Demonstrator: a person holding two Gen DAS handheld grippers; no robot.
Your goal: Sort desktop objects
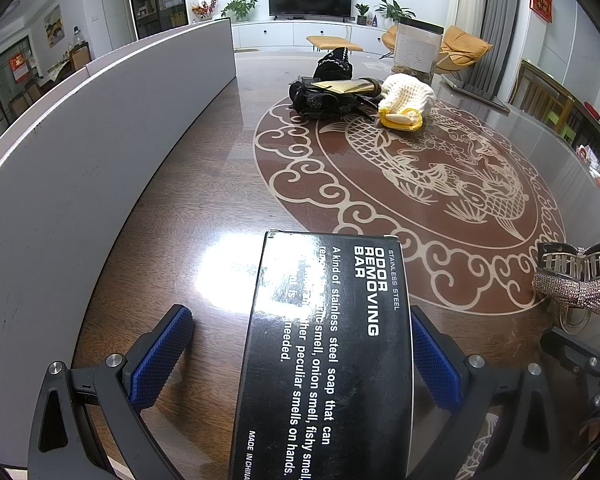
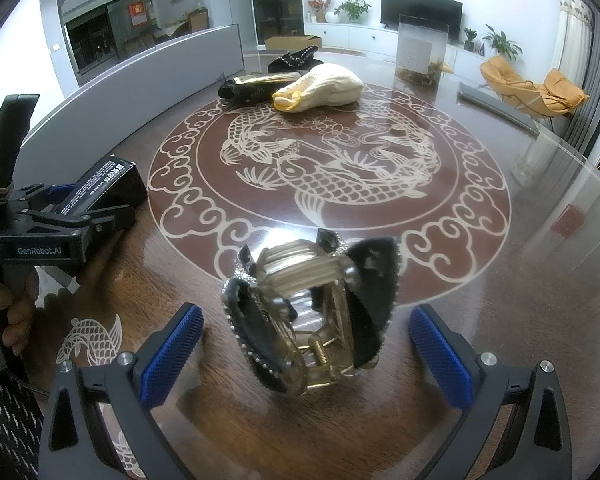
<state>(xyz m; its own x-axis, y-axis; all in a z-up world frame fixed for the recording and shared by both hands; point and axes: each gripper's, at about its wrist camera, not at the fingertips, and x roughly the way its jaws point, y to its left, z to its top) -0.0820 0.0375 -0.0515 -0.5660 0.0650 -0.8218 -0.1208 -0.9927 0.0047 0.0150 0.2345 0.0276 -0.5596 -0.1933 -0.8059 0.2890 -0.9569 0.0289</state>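
A black box [image 1: 328, 344] printed "ODOR REMOVING BAR" lies on the table between the fingers of my left gripper [image 1: 298, 312]. That gripper is open: the left pad [image 1: 160, 356] stands clear of the box and the right pad [image 1: 436, 360] sits close against its side. In the right wrist view the same box [image 2: 104, 188] shows in the left gripper [image 2: 72, 204], held by a hand. A rhinestone hair claw clip [image 2: 308, 312] rests on the table between the wide-apart fingers of my right gripper [image 2: 306, 312], which is open and touching nothing. The clip [image 1: 576, 276] also shows at the left wrist view's right edge.
A grey partition board [image 1: 100, 120] runs along the table's left side. At the far side lie a white and yellow knitted pouch [image 2: 324, 88], black accessories [image 1: 328, 98] and a clear jar [image 2: 422, 50]. The fish-patterned tabletop [image 2: 340, 168] spreads between.
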